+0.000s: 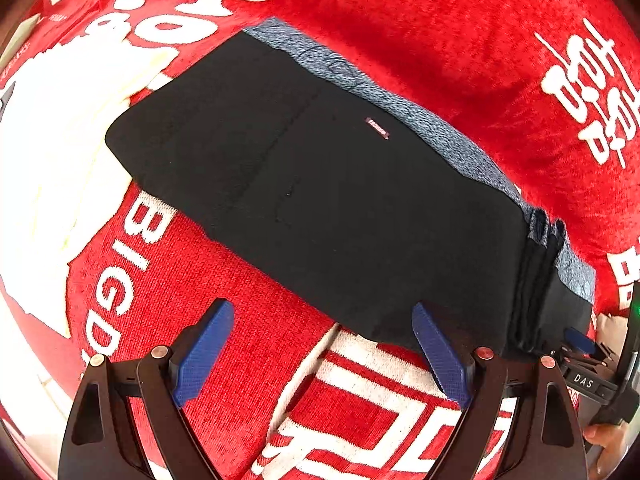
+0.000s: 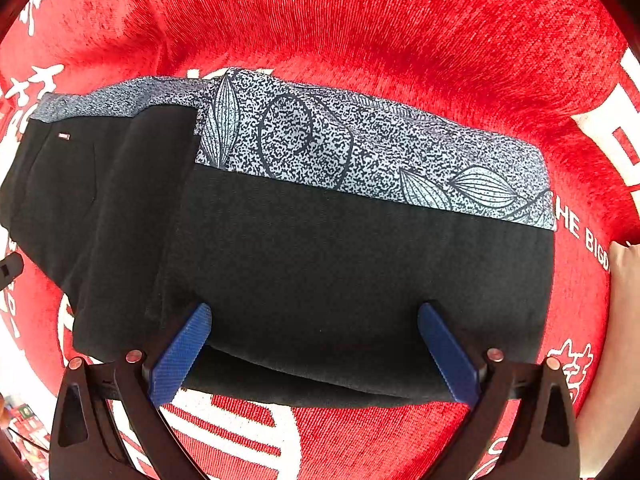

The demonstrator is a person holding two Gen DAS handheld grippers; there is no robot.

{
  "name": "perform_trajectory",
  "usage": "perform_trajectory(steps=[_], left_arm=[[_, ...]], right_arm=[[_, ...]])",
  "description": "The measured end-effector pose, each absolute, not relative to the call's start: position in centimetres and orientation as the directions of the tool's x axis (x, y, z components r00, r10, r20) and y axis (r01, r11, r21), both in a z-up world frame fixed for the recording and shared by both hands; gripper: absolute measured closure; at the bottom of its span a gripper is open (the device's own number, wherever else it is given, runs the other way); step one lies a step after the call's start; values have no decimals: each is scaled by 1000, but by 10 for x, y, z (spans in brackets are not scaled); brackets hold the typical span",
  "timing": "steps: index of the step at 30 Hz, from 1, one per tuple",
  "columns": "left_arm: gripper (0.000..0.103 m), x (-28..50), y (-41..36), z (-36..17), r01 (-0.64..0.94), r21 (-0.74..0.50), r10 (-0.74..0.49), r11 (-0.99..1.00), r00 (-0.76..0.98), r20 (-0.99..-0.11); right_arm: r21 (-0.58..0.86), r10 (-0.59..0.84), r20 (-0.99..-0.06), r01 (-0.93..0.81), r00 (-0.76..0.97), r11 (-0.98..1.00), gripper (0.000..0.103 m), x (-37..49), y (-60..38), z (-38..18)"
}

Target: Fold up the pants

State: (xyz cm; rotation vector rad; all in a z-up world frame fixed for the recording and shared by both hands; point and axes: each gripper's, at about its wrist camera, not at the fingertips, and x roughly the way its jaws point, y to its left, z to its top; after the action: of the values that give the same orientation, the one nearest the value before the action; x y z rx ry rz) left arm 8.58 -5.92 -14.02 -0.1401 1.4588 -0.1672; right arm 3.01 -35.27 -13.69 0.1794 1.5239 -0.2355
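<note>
The black pants (image 1: 320,184) with a speckled blue-grey patterned band lie folded on the red cloth. In the right wrist view the pants (image 2: 340,264) fill the middle, a folded layer lying on top. My left gripper (image 1: 322,354) is open and empty, its right pad at the pants' near edge. My right gripper (image 2: 316,354) is open, its blue pads (image 2: 180,354) straddling the near edge of the top layer, not closed on it. The right gripper also shows at the far right of the left wrist view (image 1: 580,344).
A red plush cloth with white lettering (image 1: 440,20) covers the surface under the pants. A white printed patch (image 1: 52,168) lies left of the pants. A hand (image 2: 618,300) shows at the right edge.
</note>
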Motion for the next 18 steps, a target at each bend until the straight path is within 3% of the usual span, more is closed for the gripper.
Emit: perform_trajectory(steps=[6, 18], left_arm=[[12, 87, -42, -144, -8, -240, -237, 971, 107, -965], [12, 109, 39, -169, -198, -589, -542, 784, 247, -803]], right_arm=[[-31, -41, -999, 261, 33, 965, 0, 33, -348, -139], [-27, -49, -996, 255, 79, 967, 0, 21, -344, -142]])
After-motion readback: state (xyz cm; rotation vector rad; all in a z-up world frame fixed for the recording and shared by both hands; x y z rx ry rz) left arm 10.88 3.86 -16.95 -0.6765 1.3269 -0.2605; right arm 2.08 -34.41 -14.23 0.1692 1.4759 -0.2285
